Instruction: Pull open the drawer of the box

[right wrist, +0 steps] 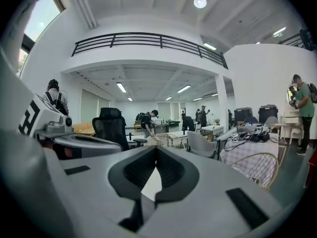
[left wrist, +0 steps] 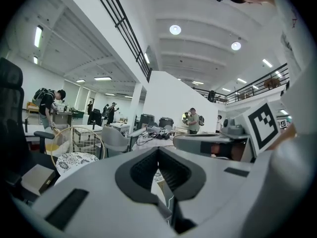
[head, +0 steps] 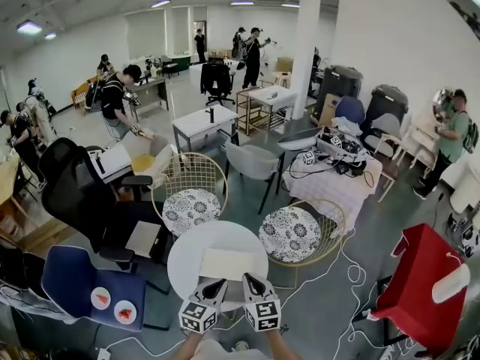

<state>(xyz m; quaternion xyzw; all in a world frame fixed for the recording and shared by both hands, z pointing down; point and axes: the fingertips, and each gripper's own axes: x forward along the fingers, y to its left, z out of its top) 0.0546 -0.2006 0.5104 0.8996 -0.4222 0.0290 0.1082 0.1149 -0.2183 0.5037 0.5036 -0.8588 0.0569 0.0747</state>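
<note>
A flat cream box lies on the small round white table right in front of me; no drawer front shows from here. Both grippers hover side by side at the table's near edge, just short of the box. My left gripper is shut, its fingertips meeting with nothing between them. My right gripper is shut and empty too. Each gripper view looks level across the room, over the table, and catches the other gripper beside it.
Two wire chairs with patterned cushions stand behind the table. A blue chair and a black office chair are at the left, a red chair at the right. Cables trail over the floor. Several people work farther back.
</note>
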